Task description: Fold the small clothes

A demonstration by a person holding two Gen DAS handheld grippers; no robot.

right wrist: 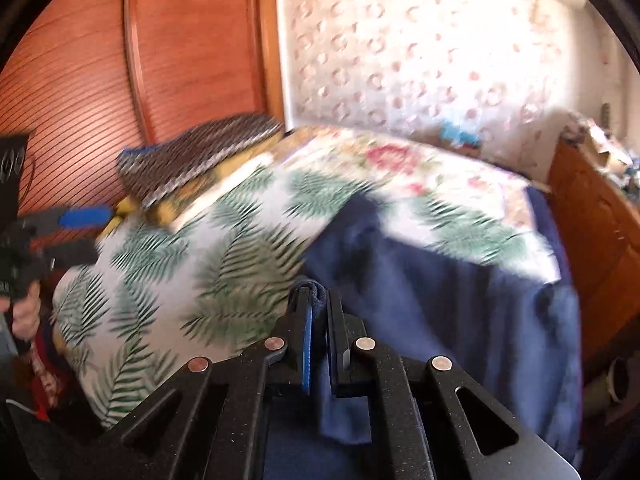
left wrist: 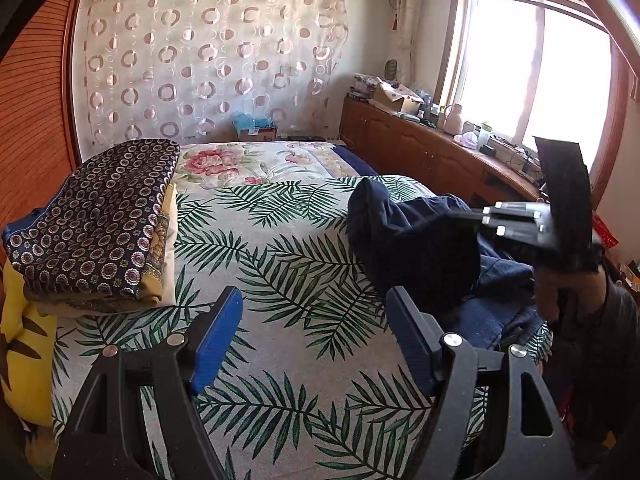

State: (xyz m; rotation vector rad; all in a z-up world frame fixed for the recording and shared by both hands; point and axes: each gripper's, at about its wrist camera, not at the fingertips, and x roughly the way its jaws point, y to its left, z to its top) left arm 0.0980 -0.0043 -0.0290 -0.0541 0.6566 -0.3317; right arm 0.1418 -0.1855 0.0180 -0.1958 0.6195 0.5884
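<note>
- Right gripper (right wrist: 318,300): fingers pressed together, pinching an edge of the navy garment (right wrist: 440,300); cloth hangs from the grip and drapes over the right side of the bed (right wrist: 192,264).
- Left gripper (left wrist: 314,312): fingers spread wide, holding nothing, above the palm-leaf bedspread.
- Navy garment: bunched on the bed's right side, partly lifted.
- Folded patterned bedding (left wrist: 100,220): stacked at the bed's left edge.
- Right wrist view: motion-blurred.
</note>
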